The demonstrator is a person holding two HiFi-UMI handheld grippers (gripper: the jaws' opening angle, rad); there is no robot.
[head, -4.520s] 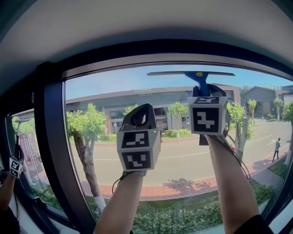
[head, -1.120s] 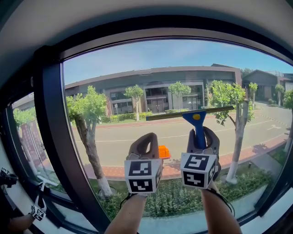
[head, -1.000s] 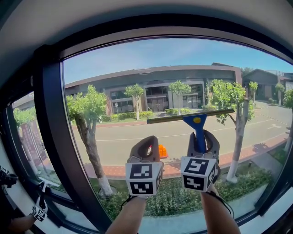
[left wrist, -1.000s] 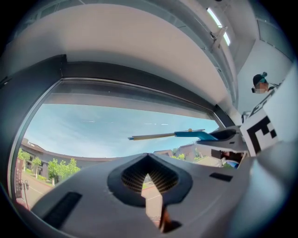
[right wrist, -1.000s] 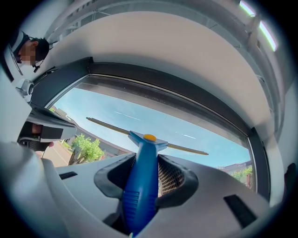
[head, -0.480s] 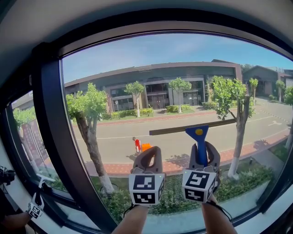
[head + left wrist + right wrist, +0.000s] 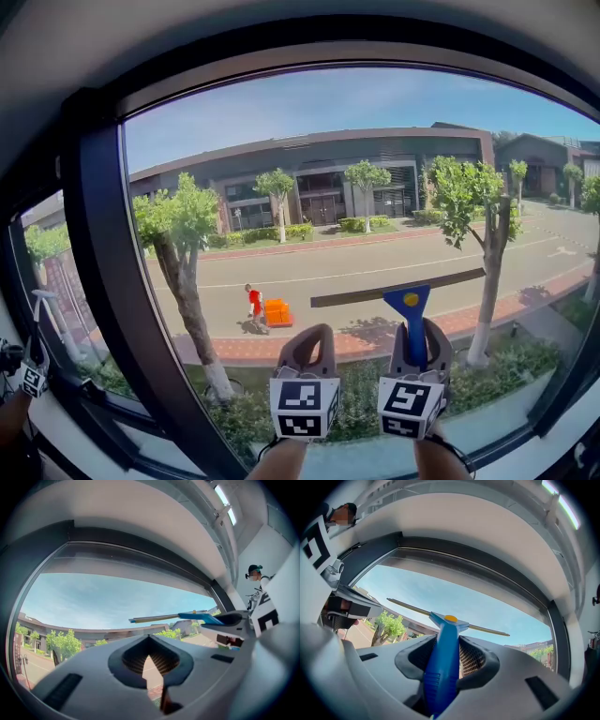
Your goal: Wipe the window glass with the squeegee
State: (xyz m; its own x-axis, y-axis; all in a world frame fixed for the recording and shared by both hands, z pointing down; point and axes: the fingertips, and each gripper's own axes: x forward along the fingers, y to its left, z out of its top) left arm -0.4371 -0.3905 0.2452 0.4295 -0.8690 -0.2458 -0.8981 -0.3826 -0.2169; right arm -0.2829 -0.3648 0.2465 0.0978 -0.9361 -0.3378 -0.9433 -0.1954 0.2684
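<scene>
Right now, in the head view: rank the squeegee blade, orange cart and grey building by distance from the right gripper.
1. squeegee blade, just above the right gripper.
2. orange cart, outside, lower left.
3. grey building, across the road.

Before me, a dark frame holds the window glass under a pale ceiling. Beyond lie a sunlit road, trees and a grey building.

The window glass — squeegee blade against its lower part.
</scene>
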